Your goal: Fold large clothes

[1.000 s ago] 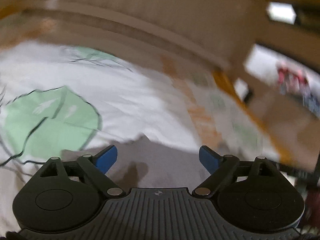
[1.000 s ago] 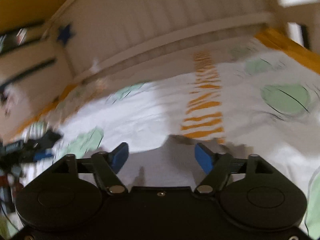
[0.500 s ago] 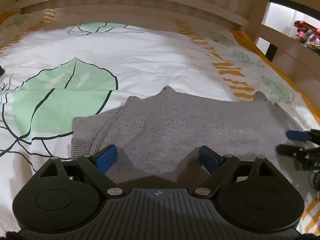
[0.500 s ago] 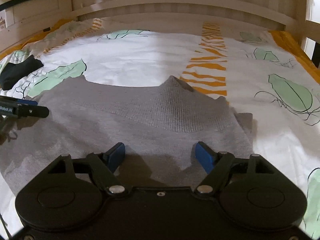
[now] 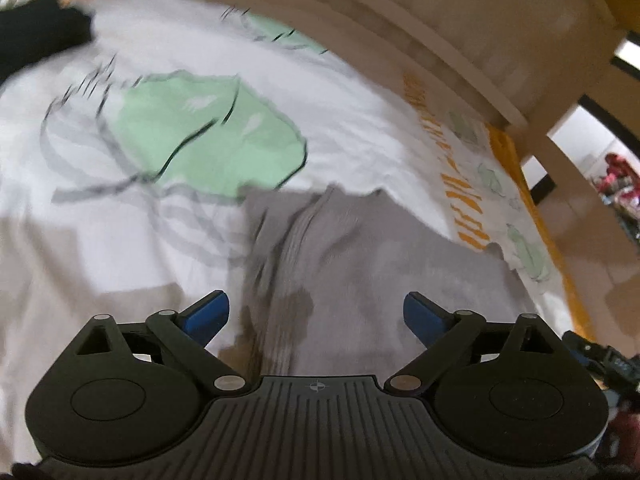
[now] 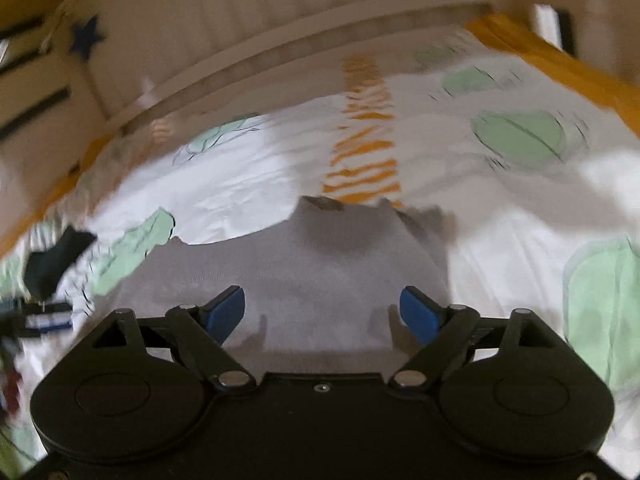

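A grey sweater (image 5: 360, 264) lies flat on a bed, over a white sheet (image 5: 100, 240) printed with green leaves and an orange striped band. In the left wrist view the left gripper (image 5: 316, 312) hovers over the sweater's edge, where a ribbed strip runs from about 12 o'clock down toward the gripper; its jaws stand spread wide and have just been opening, with cloth below them but nothing pinched. A dark cloth (image 5: 40, 36) sits on the sheet at 10 o'clock, and the bed's pale rail (image 5: 460, 64) curves across from 12 to 2 o'clock. In the right wrist view the right gripper (image 6: 322, 312) hangs above the sweater (image 6: 320, 264), whose neck peak shows at 12 o'clock, touching the orange band (image 6: 366, 156). Its jaws are also spread and have just been opening, gripping nothing. The dark cloth (image 6: 56, 260) lies at 9 o'clock, well apart from the sweater. Both views are blurred.
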Tool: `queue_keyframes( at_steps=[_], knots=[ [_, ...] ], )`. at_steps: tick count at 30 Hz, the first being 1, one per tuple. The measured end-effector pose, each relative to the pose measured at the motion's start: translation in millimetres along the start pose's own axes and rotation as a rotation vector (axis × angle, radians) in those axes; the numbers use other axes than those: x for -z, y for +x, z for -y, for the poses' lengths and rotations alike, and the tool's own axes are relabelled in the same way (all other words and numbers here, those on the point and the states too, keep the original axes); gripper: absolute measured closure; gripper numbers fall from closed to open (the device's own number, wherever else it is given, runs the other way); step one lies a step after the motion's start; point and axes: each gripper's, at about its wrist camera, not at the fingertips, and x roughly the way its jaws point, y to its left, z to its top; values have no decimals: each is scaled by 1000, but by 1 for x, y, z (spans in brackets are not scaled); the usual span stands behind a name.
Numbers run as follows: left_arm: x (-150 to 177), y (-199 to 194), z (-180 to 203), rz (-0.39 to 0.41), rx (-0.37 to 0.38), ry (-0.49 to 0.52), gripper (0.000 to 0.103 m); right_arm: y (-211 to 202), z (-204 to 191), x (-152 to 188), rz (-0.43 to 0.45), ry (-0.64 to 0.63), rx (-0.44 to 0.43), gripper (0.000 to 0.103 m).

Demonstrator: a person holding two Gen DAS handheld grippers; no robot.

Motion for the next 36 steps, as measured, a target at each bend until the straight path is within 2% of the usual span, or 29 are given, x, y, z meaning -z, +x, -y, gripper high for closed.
queue_keyframes(
  at_steps=[6,13,16,25,26,29,30,31,32,33,34,35,36],
  knots=[
    [36,-18,-6,-57,16,-32,8,-30,26,31,-27,196,10,17],
    [77,-16,-8,-106,67,-101,7,-51,33,68,-94,289,43,16],
    [74,-7,-2,-90,63,-61,6,-43,37,78,-129,316,31,16],
    [52,34,5,8,81,-61,4,-3,55,73,-9,430,-96,6],
    [51,37,4,18,88,-76,1,0,56,73,5,434,-110,4],
    [48,39,1,48,93,-154,2,9,55,71,32,427,-136,1],
    [46,39,0,47,93,-171,5,11,53,70,34,412,-137,2],
    [45,38,0,48,84,-174,10,13,51,69,35,396,-132,9],
    [44,36,-1,53,66,-166,26,13,50,69,34,384,-120,28],
    [44,35,-2,60,40,-159,53,13,50,69,25,378,-98,41],
    [45,33,-4,68,20,-158,75,14,52,70,13,387,-78,71],
    [46,33,-8,70,31,-168,96,14,56,72,0,410,-91,85],
    [47,32,-12,70,49,-191,96,16,59,75,-8,442,-109,86]
  ],
)
